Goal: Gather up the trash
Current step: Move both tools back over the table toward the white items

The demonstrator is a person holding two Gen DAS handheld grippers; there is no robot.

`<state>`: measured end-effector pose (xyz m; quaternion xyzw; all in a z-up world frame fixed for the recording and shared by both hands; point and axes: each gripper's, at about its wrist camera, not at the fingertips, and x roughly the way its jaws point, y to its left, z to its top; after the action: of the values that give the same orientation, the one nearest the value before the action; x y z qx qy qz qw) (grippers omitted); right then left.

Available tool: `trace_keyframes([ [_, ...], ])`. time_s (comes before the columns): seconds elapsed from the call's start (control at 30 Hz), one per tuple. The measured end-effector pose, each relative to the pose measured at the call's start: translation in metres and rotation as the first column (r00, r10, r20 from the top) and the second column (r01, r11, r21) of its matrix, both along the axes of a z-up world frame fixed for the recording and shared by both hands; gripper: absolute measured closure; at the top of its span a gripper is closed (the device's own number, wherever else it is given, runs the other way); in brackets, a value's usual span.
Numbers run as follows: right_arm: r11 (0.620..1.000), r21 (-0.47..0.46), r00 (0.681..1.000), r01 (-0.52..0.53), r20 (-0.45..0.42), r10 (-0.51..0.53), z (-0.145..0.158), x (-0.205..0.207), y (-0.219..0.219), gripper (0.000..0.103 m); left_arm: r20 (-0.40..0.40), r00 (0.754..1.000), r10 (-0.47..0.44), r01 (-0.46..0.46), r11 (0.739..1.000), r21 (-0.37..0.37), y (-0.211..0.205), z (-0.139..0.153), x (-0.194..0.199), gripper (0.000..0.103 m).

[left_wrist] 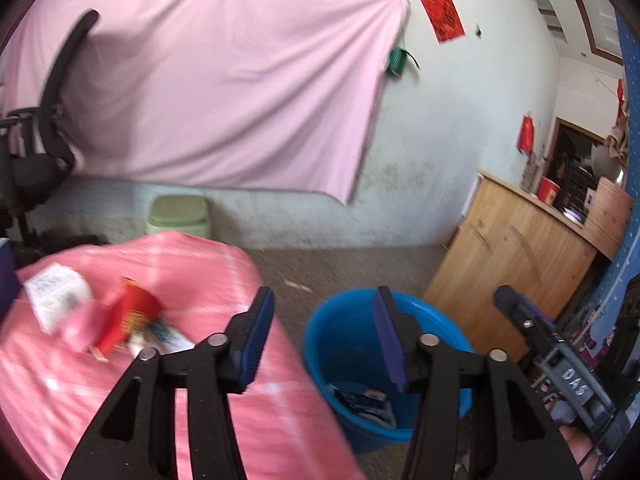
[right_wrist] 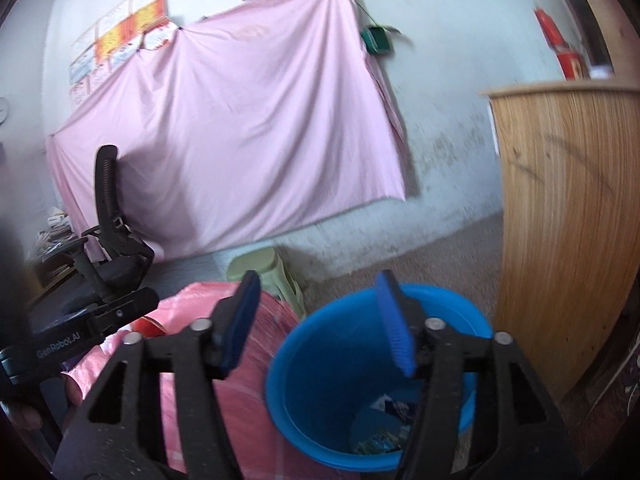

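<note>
Pink-clothed bench (left_wrist: pixel 224 360) beside blue bucket (left_wrist: pixel 344 344): both hand-held grippers, left (left_wrist: pixel 320 340) and right (right_wrist: pixel 320 320), gape empty; approach the red carton (left_wrist: pixel 128 320) squarely before closing.

Lived-in home rm: pink sheet (left_wrist: pixel 224 92) pinned on wall; office chair (right_wrist: pixel 108 240); wood cabinet (right_wrist: pixel 568 216); red posters (left_wrist: pixel 443 17).

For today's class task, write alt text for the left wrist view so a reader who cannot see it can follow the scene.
The open, empty left gripper points over the edge of a pink-covered table toward a blue bucket on the floor, which holds some wrappers. Blurred trash, including a red carton and a white paper, lies on the table to the left.
</note>
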<state>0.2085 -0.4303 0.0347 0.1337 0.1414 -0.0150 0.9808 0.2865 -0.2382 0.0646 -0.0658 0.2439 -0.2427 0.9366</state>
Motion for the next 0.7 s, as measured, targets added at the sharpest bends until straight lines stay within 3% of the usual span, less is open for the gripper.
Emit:
trace_keyframes([
  [0.2,0.997,-0.043,0.994,-0.060,0.084,0.063,0.015,-0.002,0.032,0.000,0.089,0.989,0.121,-0.120,0.993,-0.019,0.050,0.010,-0.017,0.022],
  [0.33,0.993,-0.052,0.986,-0.106,0.123,0.111,0.023,0.000,0.054,0.000,0.133,0.975,0.178,-0.176,0.984,-0.027,0.079,0.014,-0.026,0.016],
  [0.4,0.991,-0.052,0.980,-0.123,0.149,0.130,0.026,0.000,0.064,0.000,0.155,0.964,0.215,-0.212,0.977,-0.040,0.095,0.014,-0.033,0.006],
  [0.7,0.976,-0.106,0.951,-0.188,0.229,0.208,0.032,0.000,0.114,0.000,0.205,0.910,0.360,-0.352,0.933,-0.076,0.156,0.013,-0.055,0.003],
])
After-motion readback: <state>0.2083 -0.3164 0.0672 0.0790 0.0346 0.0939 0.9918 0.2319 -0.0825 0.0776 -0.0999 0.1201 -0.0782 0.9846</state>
